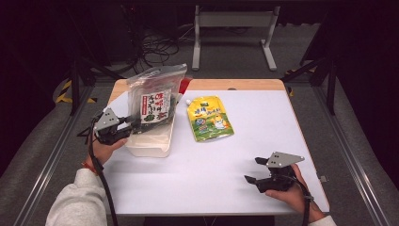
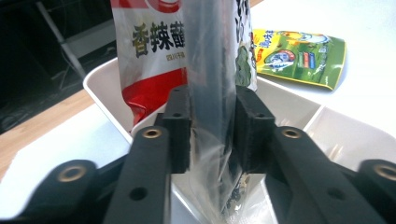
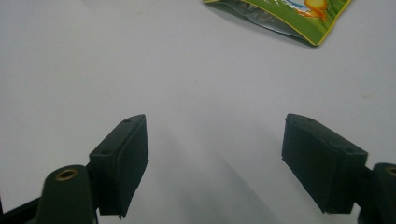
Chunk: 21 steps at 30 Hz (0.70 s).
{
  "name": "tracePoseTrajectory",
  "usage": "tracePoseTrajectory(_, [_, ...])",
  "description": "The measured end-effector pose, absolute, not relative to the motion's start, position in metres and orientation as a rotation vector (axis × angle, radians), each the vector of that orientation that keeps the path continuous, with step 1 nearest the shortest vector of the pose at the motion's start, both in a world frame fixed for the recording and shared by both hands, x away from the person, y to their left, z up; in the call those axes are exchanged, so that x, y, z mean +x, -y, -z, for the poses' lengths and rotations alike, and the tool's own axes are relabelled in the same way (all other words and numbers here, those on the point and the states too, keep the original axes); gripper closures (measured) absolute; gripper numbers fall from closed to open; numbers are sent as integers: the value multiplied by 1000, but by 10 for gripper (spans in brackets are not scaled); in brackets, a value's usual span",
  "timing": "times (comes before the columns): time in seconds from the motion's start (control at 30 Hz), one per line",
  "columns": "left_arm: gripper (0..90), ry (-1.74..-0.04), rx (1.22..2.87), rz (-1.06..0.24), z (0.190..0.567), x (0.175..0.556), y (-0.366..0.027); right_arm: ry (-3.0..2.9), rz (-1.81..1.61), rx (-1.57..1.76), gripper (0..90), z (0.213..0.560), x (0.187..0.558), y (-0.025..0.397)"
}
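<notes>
High view: my left gripper [image 1: 126, 123] is clamping the seaweed bag [image 1: 155, 101] over the white bin [image 1: 150, 147]; right gripper [image 1: 256, 170] is idling open; green pouch [image 1: 209, 117] is waiting.

The high view is looking forward and down over the whole white rectangular table [image 1: 226, 155]. Each gripper view is sitting close and low between its jaws, and all three are sharing the flat green-and-yellow plastic pouch [image 1: 210, 117] [image 2: 299, 57] [image 3: 289, 16]
</notes>
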State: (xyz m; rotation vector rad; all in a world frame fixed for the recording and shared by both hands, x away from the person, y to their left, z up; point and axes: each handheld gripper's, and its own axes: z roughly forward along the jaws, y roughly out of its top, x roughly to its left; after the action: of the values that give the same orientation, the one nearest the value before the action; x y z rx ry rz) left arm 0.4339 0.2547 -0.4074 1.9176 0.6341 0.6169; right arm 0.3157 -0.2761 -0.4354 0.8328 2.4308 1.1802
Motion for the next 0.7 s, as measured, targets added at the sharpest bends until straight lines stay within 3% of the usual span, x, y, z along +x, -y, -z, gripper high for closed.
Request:
tracePoseTrajectory(0.2, [589,-657,1856,-624,401,427,-260,-2388,-1195,869,247,432,321,277])
tracePoseTrajectory(0.3, [505,-698,1828,-633,398,419,-266,-2340,-1233,909,311,427,329,279])
tracePoseTrajectory(0.37, [504,-700,1824,-629,397,414,-269,-2323,-1250,934,343,425,334,279])
tracePoseTrajectory(0.7, [336,-747,1846,-661,399,368,-270,-2296,-1285,1006,424,424,375,271])
